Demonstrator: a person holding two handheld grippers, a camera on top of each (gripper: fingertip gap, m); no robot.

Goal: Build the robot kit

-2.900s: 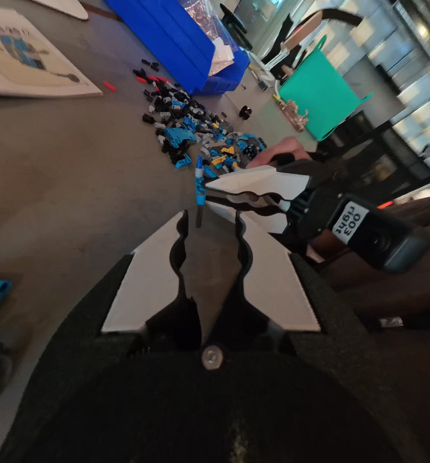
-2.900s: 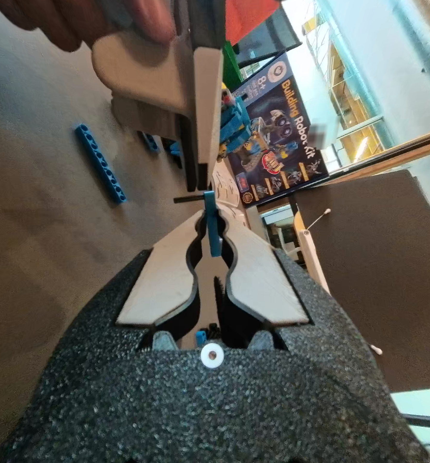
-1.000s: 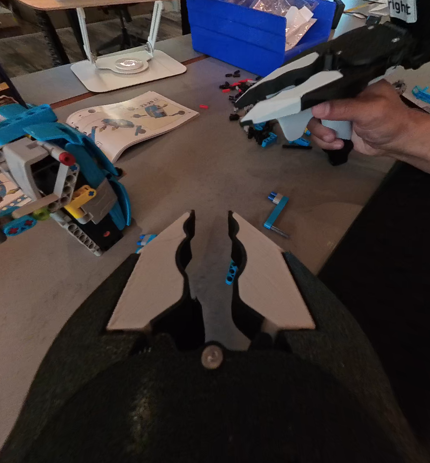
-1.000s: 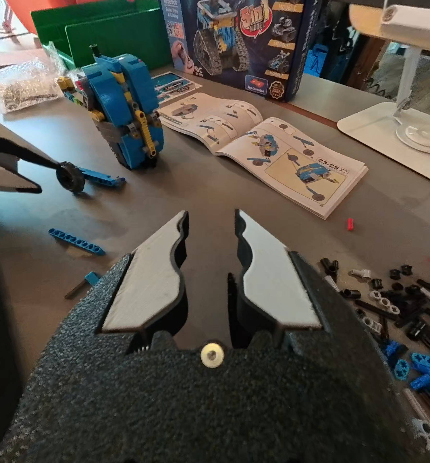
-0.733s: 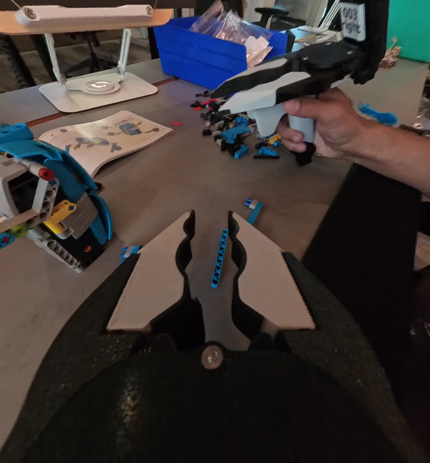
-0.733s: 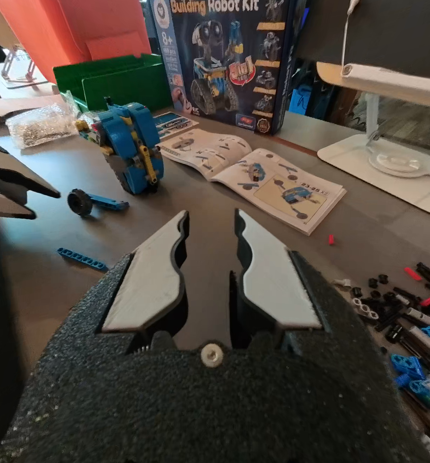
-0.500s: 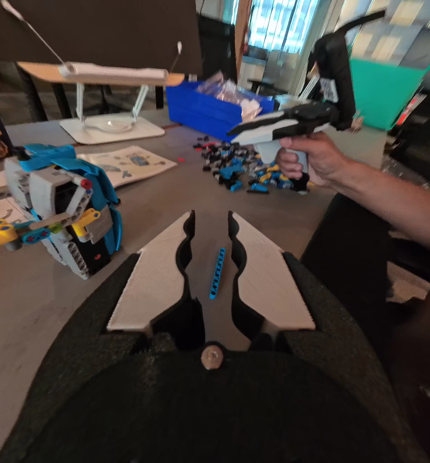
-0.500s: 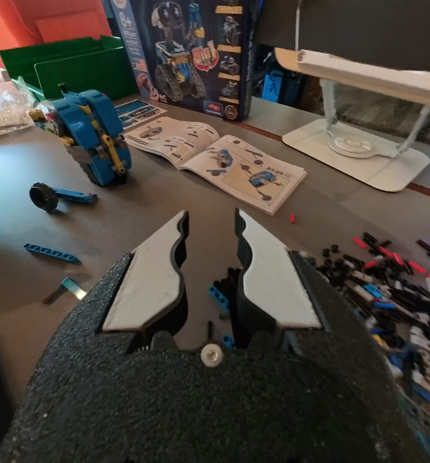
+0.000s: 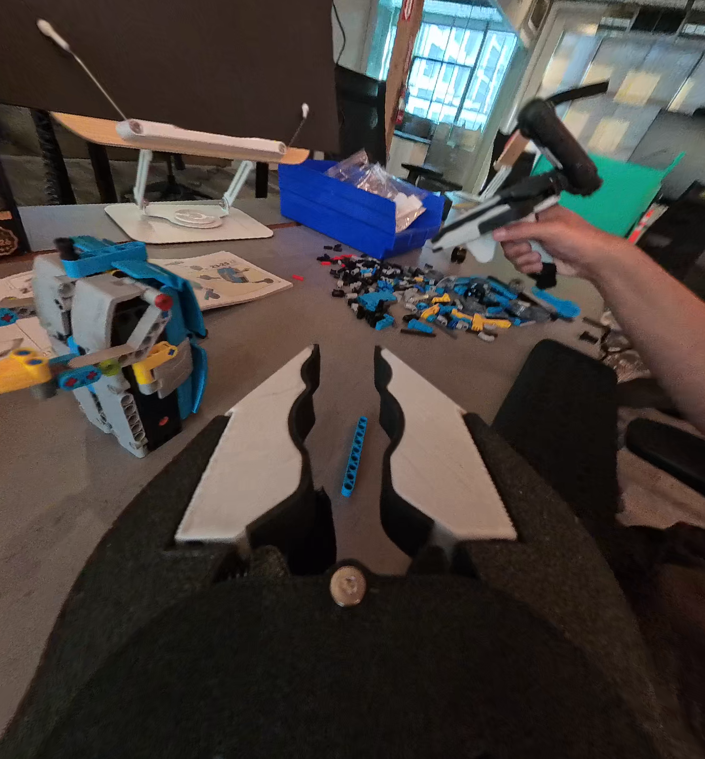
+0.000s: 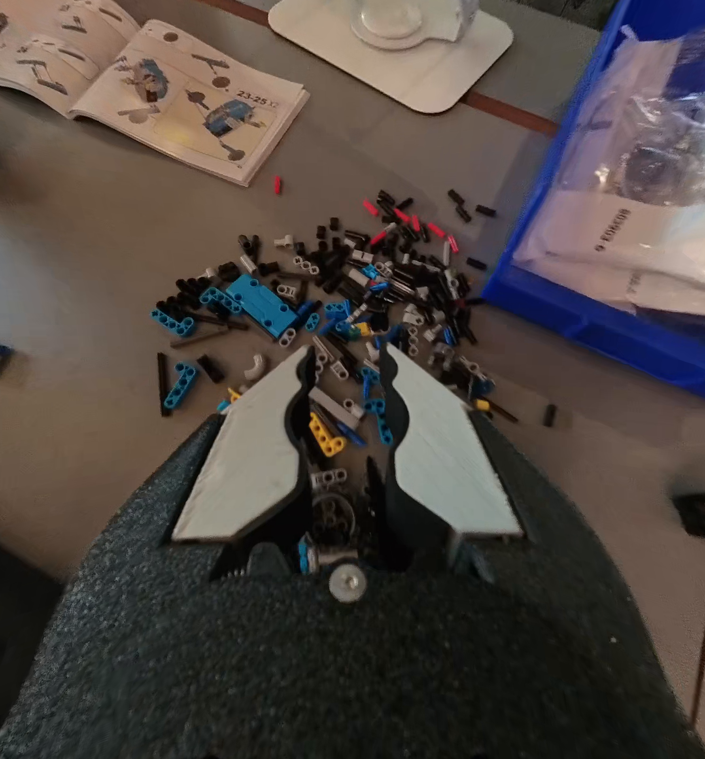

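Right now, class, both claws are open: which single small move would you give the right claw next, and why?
Probably lower the right claw a little toward the pile of loose parts. It is open and holds nothing, and it hangs over the pile on the grey table with a yellow angled beam showing between its fingers. The left claw is open too.

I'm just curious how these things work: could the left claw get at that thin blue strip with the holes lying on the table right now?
Probably yes. The left claw is open and empty, and the blue strip lies flat on the grey table, showing in the gap between its fingers. Nothing covers it; the half-built toy robot stands off to the side.
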